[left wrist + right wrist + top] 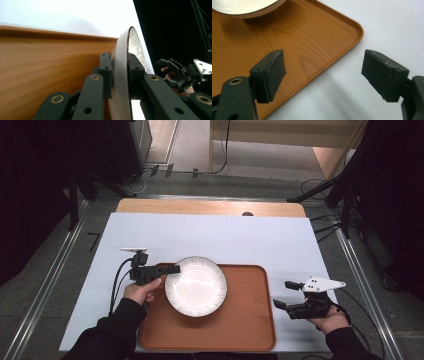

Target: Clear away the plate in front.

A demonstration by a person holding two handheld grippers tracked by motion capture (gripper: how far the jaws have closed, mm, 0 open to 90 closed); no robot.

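A white plate [197, 287] with a ribbed rim rests over the left part of a brown wooden tray [250, 320]. My left gripper [172, 269] is shut on the plate's left rim. In the left gripper view its jaws [119, 60] pinch the plate's edge [122, 82] from both sides, with the tray [50, 62] behind. My right gripper [282, 294] is open over the white sheet, just right of the tray. In the right gripper view its jaws [324, 67] stand wide apart above the tray's corner [352, 27], and the plate [244, 7] is at the top left.
A white sheet [210, 237] covers the table under the tray, with a bare wooden strip [210, 207] along the far edge. Metal rails run along both sides of the table. The right hand and its gripper [166, 72] show far off in the left gripper view.
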